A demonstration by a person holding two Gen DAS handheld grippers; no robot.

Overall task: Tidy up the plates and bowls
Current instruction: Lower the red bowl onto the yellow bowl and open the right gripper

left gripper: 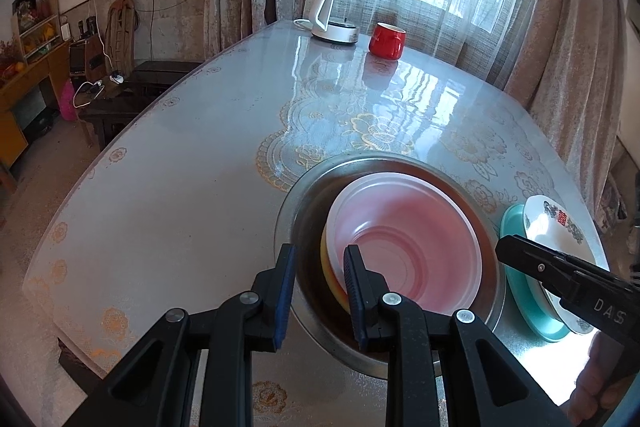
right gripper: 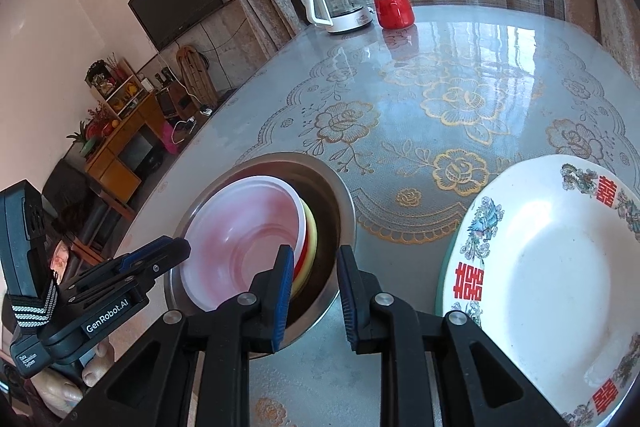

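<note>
A steel basin (left gripper: pixel 288 211) (right gripper: pixel 344 203) holds a stack of bowls: a translucent pink-white bowl (left gripper: pixel 404 239) (right gripper: pixel 244 231) on top, red and yellow bowls (right gripper: pixel 310 239) under it. My left gripper (left gripper: pixel 320 291) is open, its fingers straddling the basin's near-left rim; it also shows in the right wrist view (right gripper: pixel 160 251). My right gripper (right gripper: pixel 314 291) is open over the basin's right rim, holding nothing. A white plate with red characters (right gripper: pixel 552 267) (left gripper: pixel 548 223) lies on a teal plate (left gripper: pixel 520 291) to the right.
The table (left gripper: pixel 180 187) has a glossy floral cover. A white kettle (left gripper: pixel 332 15) and a red mug (left gripper: pixel 387 41) stand at its far end by the window. Furniture stands beyond the left edge.
</note>
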